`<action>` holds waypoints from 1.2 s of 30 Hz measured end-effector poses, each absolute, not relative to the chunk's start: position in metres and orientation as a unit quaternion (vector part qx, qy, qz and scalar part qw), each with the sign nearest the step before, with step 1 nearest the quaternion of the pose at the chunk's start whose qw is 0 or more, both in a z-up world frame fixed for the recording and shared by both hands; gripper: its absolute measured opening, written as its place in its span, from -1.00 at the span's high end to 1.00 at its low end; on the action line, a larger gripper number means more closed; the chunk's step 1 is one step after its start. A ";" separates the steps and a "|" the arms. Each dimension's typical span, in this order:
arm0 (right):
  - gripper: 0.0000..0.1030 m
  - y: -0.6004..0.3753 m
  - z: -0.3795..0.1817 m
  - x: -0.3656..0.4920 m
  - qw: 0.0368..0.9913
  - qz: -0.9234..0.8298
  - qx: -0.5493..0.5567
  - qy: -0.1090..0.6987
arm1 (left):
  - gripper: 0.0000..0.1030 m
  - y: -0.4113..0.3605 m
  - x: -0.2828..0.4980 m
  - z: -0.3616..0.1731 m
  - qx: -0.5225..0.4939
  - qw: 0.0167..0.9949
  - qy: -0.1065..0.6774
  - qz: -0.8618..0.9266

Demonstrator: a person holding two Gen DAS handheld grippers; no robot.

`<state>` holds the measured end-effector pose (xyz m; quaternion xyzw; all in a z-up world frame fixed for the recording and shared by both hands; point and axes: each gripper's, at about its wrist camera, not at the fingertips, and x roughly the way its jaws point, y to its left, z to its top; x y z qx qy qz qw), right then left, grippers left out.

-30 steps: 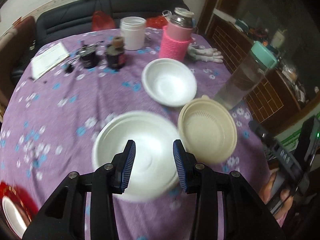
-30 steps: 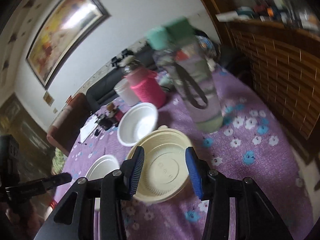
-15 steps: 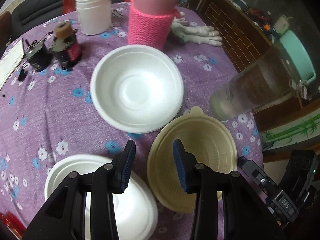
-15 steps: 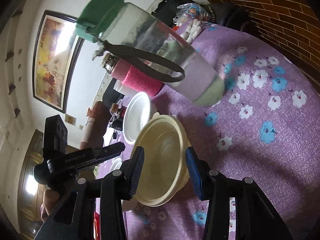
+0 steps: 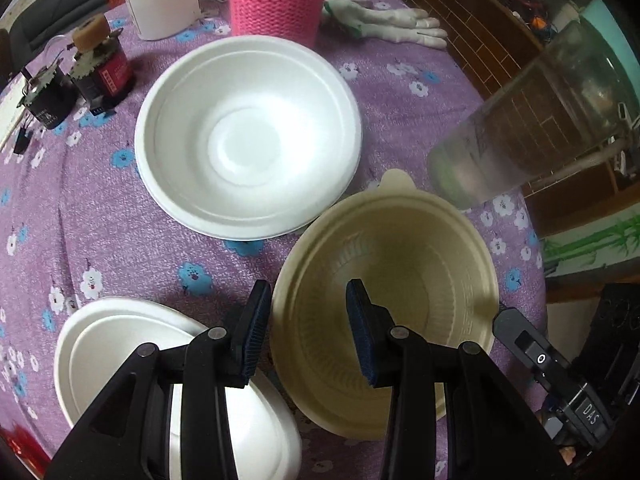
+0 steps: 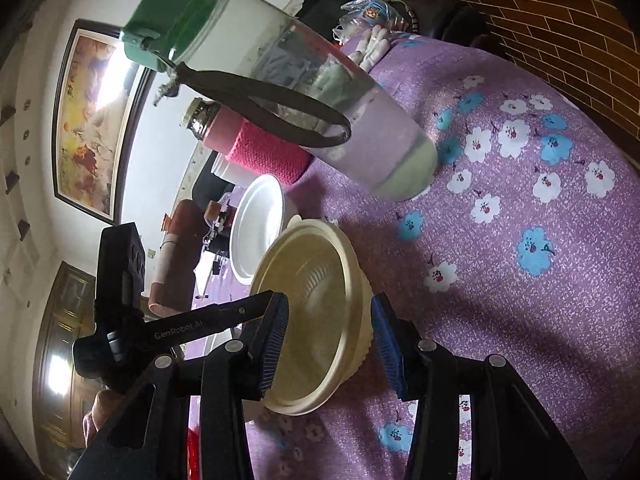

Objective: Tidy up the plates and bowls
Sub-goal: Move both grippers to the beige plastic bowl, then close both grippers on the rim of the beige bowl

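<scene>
- Both hands have dropped lower and closer to the cream bowl (image 5: pixel 386 304) than a second ago; the left gripper (image 5: pixel 307 330), which hung over the near white bowl (image 5: pixel 120 344) then, now sits at the cream bowl's left rim, and the right gripper (image 6: pixel 330 342) has rolled and come in low from the side.
- Left fingers (image 5: pixel 254 326) stand apart, straddling the cream bowl's rim, one pad outside and one over the inside, with no squeeze on the wall that I can see; nothing is held.
- Right fingers (image 6: pixel 276 340) are likewise spread, bracketing the same bowl's near edge, not yet clamped.
- Cream bowl stands upright on the purple flowered bench (image 5: pixel 152 252), just beside the far white bowl (image 5: pixel 248 136) and close to the clear bottle (image 5: pixel 532 120).
- By my reckoning the step in hand is the grasp of the cream bowl for stacking; next, one pair of fingers should pinch the rim, then lift clear without knocking the bottle.
- Writing: "GenRobot.AI" shows on the left gripper's arm in the right view; "DAS" on the right gripper's body (image 5: pixel 592 412) in the left view. The dark jar (image 5: pixel 108 72) carries a label too small to read.
</scene>
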<state>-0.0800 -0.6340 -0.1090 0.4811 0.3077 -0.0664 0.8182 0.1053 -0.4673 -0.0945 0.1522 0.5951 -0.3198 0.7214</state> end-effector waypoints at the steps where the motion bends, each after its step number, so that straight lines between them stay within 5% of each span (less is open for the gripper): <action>1: 0.11 -0.633 -0.109 -0.080 0.818 -0.067 0.481 0.308 | 0.30 -0.467 0.105 -0.095 0.151 0.722 0.594 -0.320; 9: 0.22 -0.632 -0.118 -0.073 0.802 -0.067 0.494 0.329 | 0.30 -0.470 0.100 -0.094 0.155 0.725 0.586 -0.326; 13: 0.68 -0.632 -0.125 -0.070 0.798 -0.078 0.493 0.338 | 0.53 -0.470 0.099 -0.092 0.156 0.734 0.578 -0.321; 18: 0.73 -0.637 -0.127 -0.073 0.793 -0.090 0.506 0.327 | 0.74 -0.469 0.099 -0.088 0.155 0.740 0.571 -0.319; 36: 0.76 -0.627 -0.081 -0.115 0.829 -0.105 0.470 0.285 | 0.75 -0.442 0.063 -0.048 0.134 0.751 0.540 -0.356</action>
